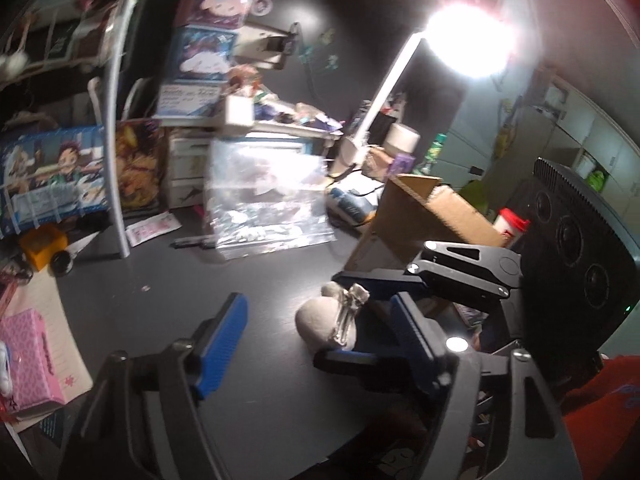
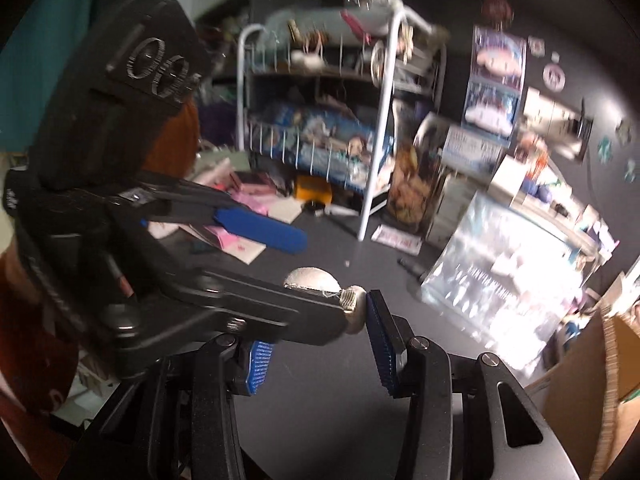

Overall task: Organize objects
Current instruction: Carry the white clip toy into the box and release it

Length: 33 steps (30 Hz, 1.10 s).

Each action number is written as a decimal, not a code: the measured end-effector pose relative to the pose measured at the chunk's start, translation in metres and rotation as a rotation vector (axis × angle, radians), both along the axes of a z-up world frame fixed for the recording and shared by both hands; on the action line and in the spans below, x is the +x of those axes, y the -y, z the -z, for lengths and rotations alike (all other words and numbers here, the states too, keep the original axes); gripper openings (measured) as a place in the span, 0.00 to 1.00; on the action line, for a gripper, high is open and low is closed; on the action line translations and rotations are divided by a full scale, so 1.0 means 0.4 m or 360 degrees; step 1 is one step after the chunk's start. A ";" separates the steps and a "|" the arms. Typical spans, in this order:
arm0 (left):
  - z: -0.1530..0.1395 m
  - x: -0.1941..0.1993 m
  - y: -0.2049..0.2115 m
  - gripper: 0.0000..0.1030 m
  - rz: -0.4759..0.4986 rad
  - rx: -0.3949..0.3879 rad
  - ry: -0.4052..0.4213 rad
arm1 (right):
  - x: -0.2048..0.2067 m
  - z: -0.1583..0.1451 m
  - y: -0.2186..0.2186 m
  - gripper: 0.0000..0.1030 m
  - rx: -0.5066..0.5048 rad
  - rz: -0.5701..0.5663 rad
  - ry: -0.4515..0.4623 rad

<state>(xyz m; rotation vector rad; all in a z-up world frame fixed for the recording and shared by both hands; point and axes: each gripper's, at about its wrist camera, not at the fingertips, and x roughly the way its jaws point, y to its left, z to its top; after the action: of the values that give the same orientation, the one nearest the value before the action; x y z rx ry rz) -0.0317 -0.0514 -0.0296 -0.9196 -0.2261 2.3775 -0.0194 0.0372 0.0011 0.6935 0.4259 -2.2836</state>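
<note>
A small grey soft object (image 1: pixel 320 326) with a silvery tie around its neck hangs just above the black desk (image 1: pixel 256 276). My right gripper (image 1: pixel 328 320) reaches in from the right and is shut on it, one finger above and one below. In the right wrist view the right gripper's (image 2: pixel 320 320) blue pad (image 2: pixel 380 332) presses on the grey object (image 2: pixel 314 278); the other pad is partly hidden. My left gripper (image 1: pixel 320 312) stands open around the same object. Its left pad (image 1: pixel 224 340) is well apart from it. Seen from the right wrist, the left gripper (image 2: pixel 320 280) comes in from the left.
An open cardboard box (image 1: pixel 432 208) stands at the right. A clear plastic bag (image 1: pixel 268 200) leans mid-desk before white drawers. A white wire rack (image 2: pixel 384 120) with boxes fills the back left. A pink box (image 1: pixel 28 360) lies at the left edge. A lamp (image 1: pixel 464 36) glares.
</note>
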 end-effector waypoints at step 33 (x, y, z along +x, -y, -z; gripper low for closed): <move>-0.111 -0.340 -0.549 0.64 0.0552 -0.0273 0.0145 | -0.188 -0.104 -0.484 0.55 0.0217 0.0501 0.0233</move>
<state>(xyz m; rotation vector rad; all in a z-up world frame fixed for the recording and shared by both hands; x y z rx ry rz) -0.1676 0.1683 0.0148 -1.0531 0.0988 2.0591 -0.0947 0.2308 0.0428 1.0537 0.4299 -2.4897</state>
